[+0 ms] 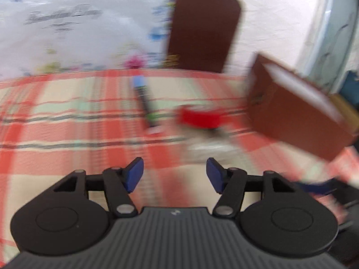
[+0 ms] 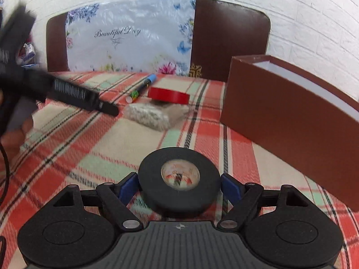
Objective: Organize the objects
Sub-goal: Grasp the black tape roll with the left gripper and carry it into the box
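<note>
My right gripper (image 2: 179, 182) is shut on a black tape roll (image 2: 179, 179), held just above the plaid cloth. An open brown box (image 2: 289, 116) stands to its right. Ahead lie a red tape roll (image 2: 168, 95), a blue-capped marker (image 2: 142, 87) and a clear bag of pale bits (image 2: 147, 114). My left gripper (image 1: 175, 174) is open and empty above the cloth; its view is blurred. It shows the marker (image 1: 144, 103), the red roll (image 1: 199, 117) and the box (image 1: 296, 109). In the right wrist view the left gripper (image 2: 67, 94) appears as a dark blurred shape at the left.
A plaid cloth (image 2: 78, 148) covers the surface. A floral "Beautiful Day" sheet (image 2: 128, 35) leans on a brown chair back (image 2: 228, 38) against a white brick wall. A cable (image 2: 4, 157) hangs at the far left.
</note>
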Demonstrator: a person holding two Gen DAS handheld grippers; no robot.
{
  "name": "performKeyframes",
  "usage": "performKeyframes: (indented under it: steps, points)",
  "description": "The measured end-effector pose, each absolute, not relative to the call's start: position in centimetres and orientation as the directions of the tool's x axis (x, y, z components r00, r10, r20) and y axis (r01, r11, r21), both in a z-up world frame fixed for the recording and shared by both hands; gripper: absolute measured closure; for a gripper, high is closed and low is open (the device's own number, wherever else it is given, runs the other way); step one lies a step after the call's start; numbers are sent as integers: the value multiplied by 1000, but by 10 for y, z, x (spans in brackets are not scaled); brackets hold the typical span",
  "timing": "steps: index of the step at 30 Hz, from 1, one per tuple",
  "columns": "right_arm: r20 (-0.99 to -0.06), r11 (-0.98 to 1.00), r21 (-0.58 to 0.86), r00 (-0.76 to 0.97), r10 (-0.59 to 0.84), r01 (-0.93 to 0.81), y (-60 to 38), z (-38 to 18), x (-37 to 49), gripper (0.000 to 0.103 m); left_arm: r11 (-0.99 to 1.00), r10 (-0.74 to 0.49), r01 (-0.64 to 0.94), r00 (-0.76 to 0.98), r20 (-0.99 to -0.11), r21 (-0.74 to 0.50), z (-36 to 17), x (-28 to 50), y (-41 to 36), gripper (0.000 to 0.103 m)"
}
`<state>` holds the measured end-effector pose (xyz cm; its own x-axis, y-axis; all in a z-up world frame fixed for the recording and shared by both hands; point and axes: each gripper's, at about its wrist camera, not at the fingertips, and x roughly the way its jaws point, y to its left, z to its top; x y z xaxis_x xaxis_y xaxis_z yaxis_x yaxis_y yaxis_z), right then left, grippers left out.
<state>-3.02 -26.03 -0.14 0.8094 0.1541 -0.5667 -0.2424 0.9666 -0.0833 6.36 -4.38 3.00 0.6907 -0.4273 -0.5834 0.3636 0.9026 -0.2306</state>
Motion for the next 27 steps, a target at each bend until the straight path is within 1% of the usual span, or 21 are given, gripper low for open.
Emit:
performKeyframes:
  steps: [3,5,7,8,9,10,11,12,13,14,16,20,22,24,27]
  points:
    - [-559,968,-92,817,143,-232,-261,-4,-35,22,865,-483,450,631,-607,-222,47,52,-83,40]
    - [-562,968,-97,815,140,-233,-261,-5,-38,22,844,-498,489,561,-662,-221,46,48,-108,43]
    - [-561,968,-91,815,146,-236,-262,-5,-41,22,842,-480,495,502,-720,-216,36,49,-127,43]
    - [-560,968,-81,814,153,-238,-266,-6,-42,25,843,-471,491,476,-743,-220,29,51,-134,44]
    - [-562,969,-66,811,162,-240,-267,-6,-41,26,846,-460,483,446,-768,-226,21,54,-140,49]
    - [-564,968,-49,807,176,-246,-270,-7,-39,32,852,-446,471,429,-786,-227,13,55,-144,52]
    - [-563,967,-39,805,185,-250,-270,-8,-39,32,854,-442,475,447,-777,-213,13,54,-146,52]
    - [-556,968,-35,810,188,-250,-271,-8,-40,32,848,-445,489,447,-776,-204,14,53,-150,63]
    - [-549,968,-32,814,191,-248,-272,-7,-41,32,849,-440,489,449,-778,-198,17,52,-152,65]
    - [-536,971,-30,823,185,-237,-274,-6,-43,32,850,-442,489,455,-773,-198,21,53,-154,65]
    - [-480,977,-18,859,177,-212,-279,2,-47,32,839,-461,508,477,-748,-193,39,55,-158,66]
    - [-302,987,-90,948,100,-132,-290,26,-48,32,804,-504,580,552,-664,-128,85,64,-182,66]
    - [-230,989,-121,972,53,-82,-300,40,-39,32,790,-519,606,585,-623,-89,101,72,-203,66]
    - [-185,990,-135,983,15,-40,-312,52,-24,31,784,-534,616,604,-592,-79,113,86,-219,66]
    - [-153,993,-114,988,-24,6,-332,64,0,31,781,-553,617,614,-563,-94,120,108,-238,66]
